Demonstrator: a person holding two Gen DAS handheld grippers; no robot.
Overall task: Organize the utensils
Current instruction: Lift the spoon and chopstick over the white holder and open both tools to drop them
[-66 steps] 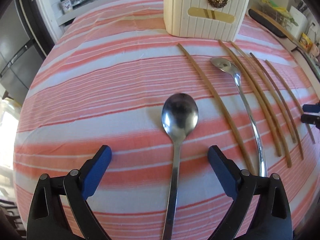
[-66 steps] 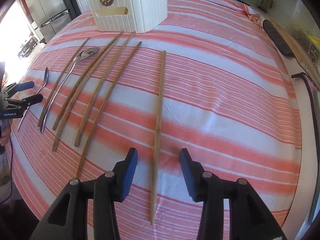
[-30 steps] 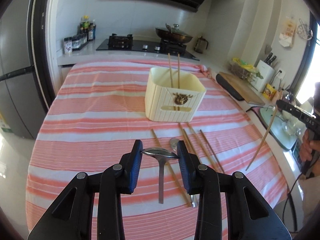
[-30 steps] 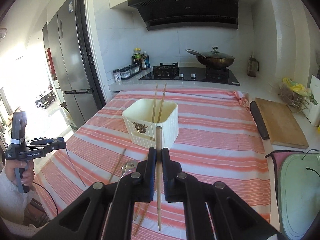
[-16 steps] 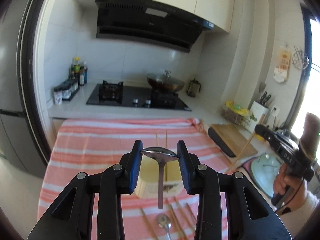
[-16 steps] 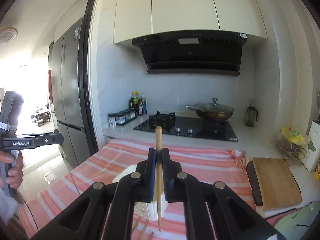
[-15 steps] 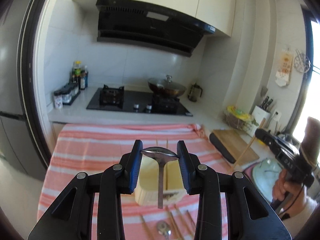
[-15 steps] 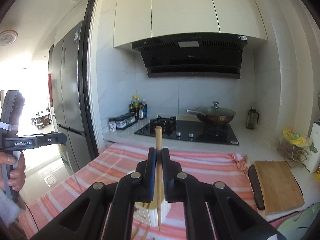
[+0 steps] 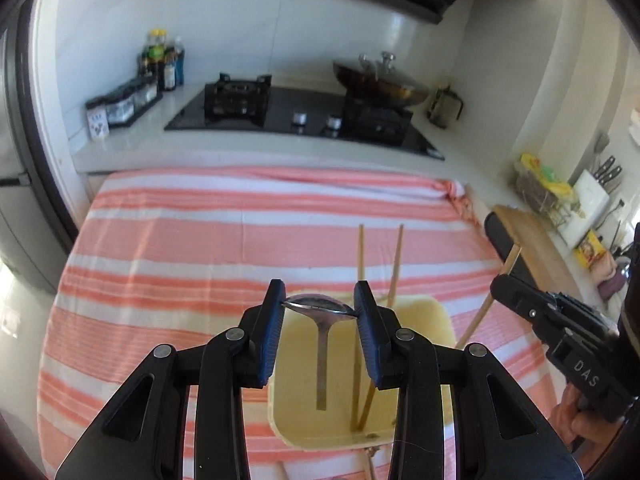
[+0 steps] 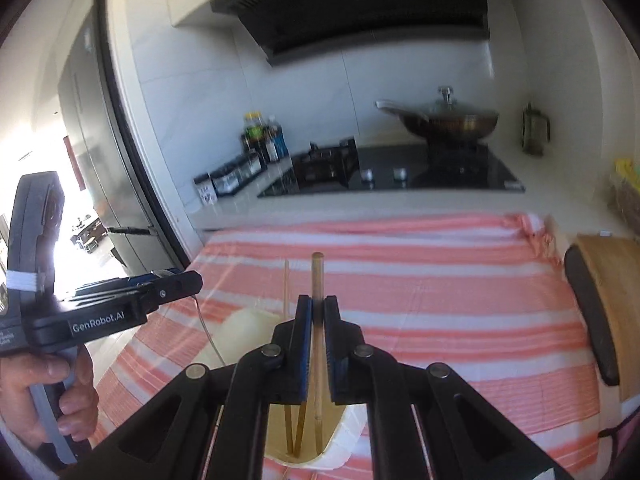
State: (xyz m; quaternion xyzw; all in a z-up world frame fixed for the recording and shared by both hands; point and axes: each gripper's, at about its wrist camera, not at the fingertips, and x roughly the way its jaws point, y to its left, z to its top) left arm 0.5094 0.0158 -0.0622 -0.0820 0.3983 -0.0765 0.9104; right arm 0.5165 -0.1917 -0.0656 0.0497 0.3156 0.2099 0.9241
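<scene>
Left hand-held gripper [image 9: 319, 307] pinches the shiny metal spoon [image 9: 321, 322] by the bowl edges, handle hanging straight down inside the cream ribbed plastic utensil holder [image 9: 440, 320]; right hand-held gripper [image 10: 316, 312] is pressed tight on a thin wooden chopstick [image 10: 317, 344], lower end already dipped into the same holder. Change from 0.5 s ago: both cameras pointed at the stove wall with the holder small and ahead, now both tilt down and sit directly over the holder opening, so the carry phase is over and both utensils are at the drop point. Change from 2.2 s ago: spoon and chopstick lay flat on the pink-and-white striped cloth surface [image 9: 200, 240], now both are airborne and vertical. Two wooden chopsticks [image 9: 380, 320] already stand in the holder, leaning toward the back. Judgement: next is release of both, spoon handle looks clear of the standing pair. More chopstick ends poke out on the surface just in front of the holder at the bottom of the left view, so the task is not finished.
</scene>
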